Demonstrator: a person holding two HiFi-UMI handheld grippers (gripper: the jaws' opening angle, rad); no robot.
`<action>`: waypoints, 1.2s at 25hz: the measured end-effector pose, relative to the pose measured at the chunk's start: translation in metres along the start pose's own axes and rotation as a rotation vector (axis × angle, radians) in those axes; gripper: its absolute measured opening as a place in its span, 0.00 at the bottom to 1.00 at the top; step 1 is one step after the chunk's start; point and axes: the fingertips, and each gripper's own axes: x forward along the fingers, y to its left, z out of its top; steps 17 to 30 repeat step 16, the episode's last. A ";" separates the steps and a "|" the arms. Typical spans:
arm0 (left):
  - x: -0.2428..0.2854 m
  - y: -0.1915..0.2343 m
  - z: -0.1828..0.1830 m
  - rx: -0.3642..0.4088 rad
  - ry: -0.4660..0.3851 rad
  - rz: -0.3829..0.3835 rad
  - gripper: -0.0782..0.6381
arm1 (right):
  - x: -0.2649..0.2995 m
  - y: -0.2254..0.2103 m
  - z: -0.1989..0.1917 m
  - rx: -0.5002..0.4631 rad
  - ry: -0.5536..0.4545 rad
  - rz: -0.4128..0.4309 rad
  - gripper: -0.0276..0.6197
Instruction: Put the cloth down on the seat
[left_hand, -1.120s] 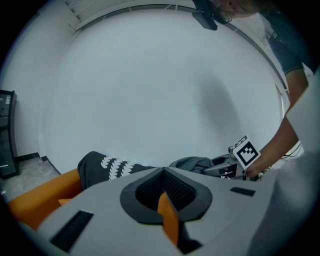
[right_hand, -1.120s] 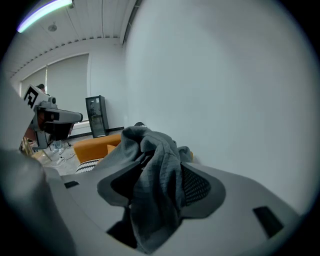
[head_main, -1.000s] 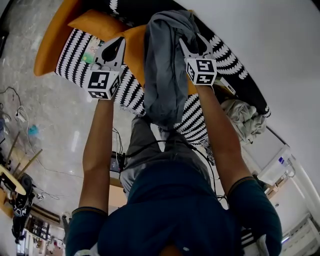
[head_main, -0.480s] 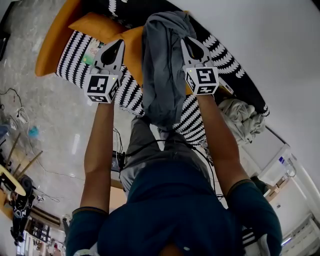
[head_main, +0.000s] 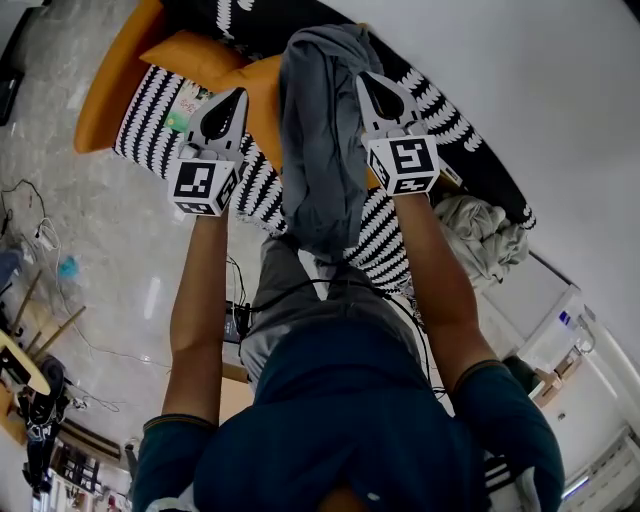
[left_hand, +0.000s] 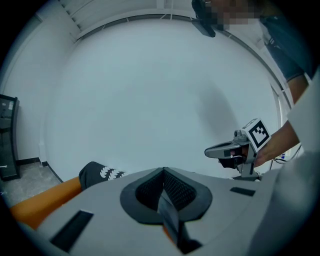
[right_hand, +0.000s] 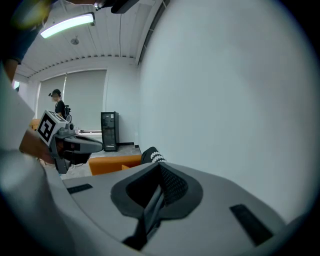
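Both forearms reach out over the sofa. The left hand-held gripper (head_main: 236, 97) has its jaws together, and its own view shows nothing between them. The right hand-held gripper (head_main: 366, 84) has just been closing; its jaws now meet, with no fabric visible between them. Neither tool holds the cloth.

The grey cloth (head_main: 320, 150) lies between and below the two grippers in a long bunched strip. Its far end is just beside the right jaw tips, and from the head view I cannot tell whether it touches them. Its near end appears to hang past the front edge of the patterned seat (head_main: 262, 195), toward the person's legs. An orange cushion (head_main: 195, 50) sits beyond the left gripper. A pale heap of fabric (head_main: 485, 235) lies well to the right of the right gripper.

Assessment: the cloth is on the seat and the task looks essentially complete.

Risks:
- The overhanging portion may drag the strip off onto the floor, since the cloth is bunched rather than spread.
- A fold snagged on the right jaw tips would lift the cloth if that tool is drawn away.
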 end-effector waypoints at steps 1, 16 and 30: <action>-0.003 -0.002 0.001 0.001 -0.003 0.001 0.12 | -0.003 0.000 0.002 -0.001 -0.004 -0.001 0.06; -0.036 -0.036 0.010 0.004 -0.022 0.022 0.12 | -0.053 0.006 0.007 -0.003 -0.014 0.004 0.06; -0.036 -0.036 0.010 0.004 -0.022 0.022 0.12 | -0.053 0.006 0.007 -0.003 -0.014 0.004 0.06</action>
